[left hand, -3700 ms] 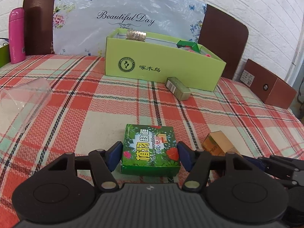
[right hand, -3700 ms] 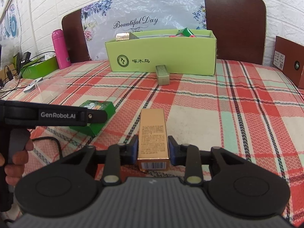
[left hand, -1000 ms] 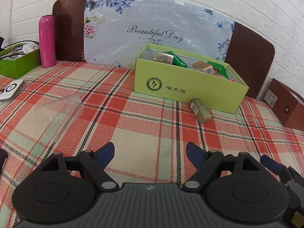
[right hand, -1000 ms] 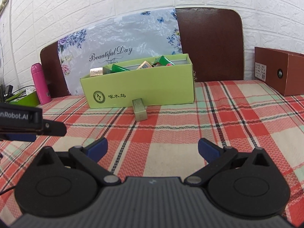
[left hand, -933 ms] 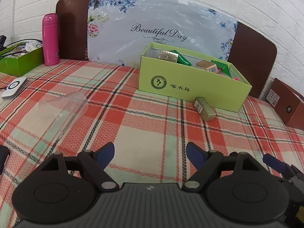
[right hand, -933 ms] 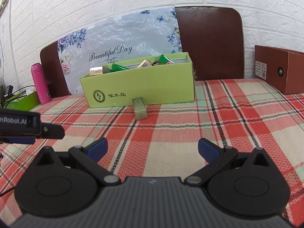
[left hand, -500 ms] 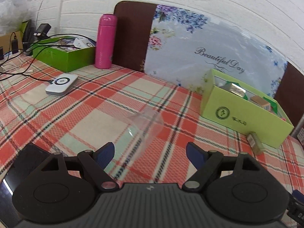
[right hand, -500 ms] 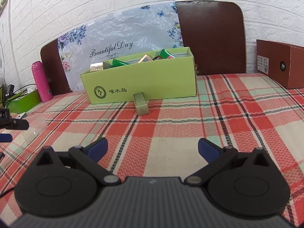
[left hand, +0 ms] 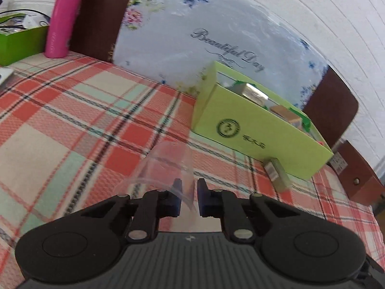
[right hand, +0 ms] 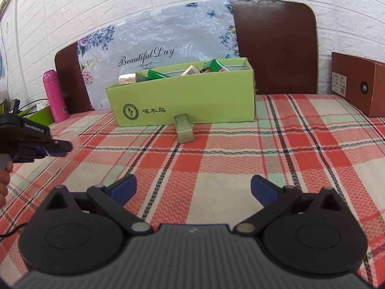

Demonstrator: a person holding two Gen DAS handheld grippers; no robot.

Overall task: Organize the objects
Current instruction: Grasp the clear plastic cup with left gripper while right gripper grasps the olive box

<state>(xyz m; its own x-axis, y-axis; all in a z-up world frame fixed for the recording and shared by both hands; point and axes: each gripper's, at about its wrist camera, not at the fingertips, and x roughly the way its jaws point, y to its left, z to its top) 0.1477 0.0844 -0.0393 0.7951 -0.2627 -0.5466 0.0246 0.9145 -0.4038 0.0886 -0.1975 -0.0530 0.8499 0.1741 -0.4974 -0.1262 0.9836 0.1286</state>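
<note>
My left gripper point(left hand: 188, 192) is shut on the rim of a clear plastic cup point(left hand: 166, 166) that lies on its side on the plaid tablecloth, with one finger inside the cup's mouth. The cup shows faintly in the right wrist view point(right hand: 69, 139) beside the left gripper point(right hand: 51, 151). My right gripper point(right hand: 192, 187) is open and empty above the cloth. A light green open box point(left hand: 252, 132) point(right hand: 187, 101) holds several small packages. A small olive carton point(left hand: 276, 173) point(right hand: 184, 128) lies on the cloth in front of it.
A pink bottle point(left hand: 63, 16) point(right hand: 54, 96) and a green tray point(left hand: 19, 38) with cables stand at the far left. A brown box point(right hand: 358, 86) point(left hand: 358, 178) sits at the right. A floral "Beautiful Day" bag point(right hand: 154, 48) and brown chair backs point(right hand: 274, 45) line the wall.
My left gripper moved forward to the lying cup and closed on its rim; it was open half a second ago. The right gripper stayed open and almost still.
</note>
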